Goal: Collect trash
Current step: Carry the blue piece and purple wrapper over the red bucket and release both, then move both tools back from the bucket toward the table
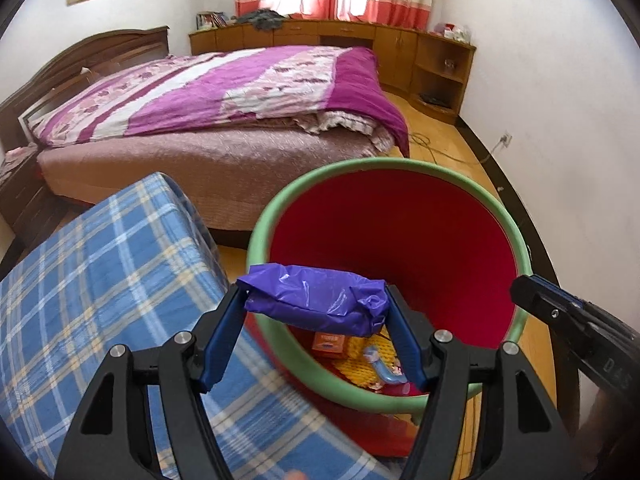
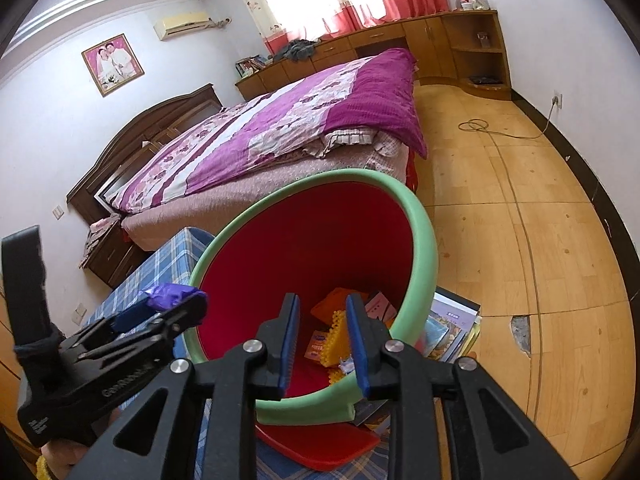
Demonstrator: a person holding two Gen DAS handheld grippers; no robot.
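Note:
A crumpled purple plastic bag point(image 1: 304, 296) is pinched between the blue pads of my left gripper point(image 1: 315, 294), which is shut on it. The bag hangs just over the near rim of a bin with a green rim point(image 1: 360, 164) and a red inside. In the bin's bottom lie an orange box point(image 1: 330, 344) and yellow mesh point(image 1: 360, 364). My right gripper point(image 2: 323, 300) is over the bin point(image 2: 424, 240) mouth, jaws a little apart with nothing between them. In the right wrist view my left gripper point(image 2: 176, 300) and the bag point(image 2: 168, 292) are at the bin's left rim.
A blue plaid cloth point(image 1: 100, 280) covers the surface left of the bin. Books point(image 2: 452, 320) and a red lid point(image 2: 320, 448) lie under and beside the bin. A bed point(image 1: 220, 92) stands behind. A cable point(image 2: 500, 132) trails across the wooden floor on the right.

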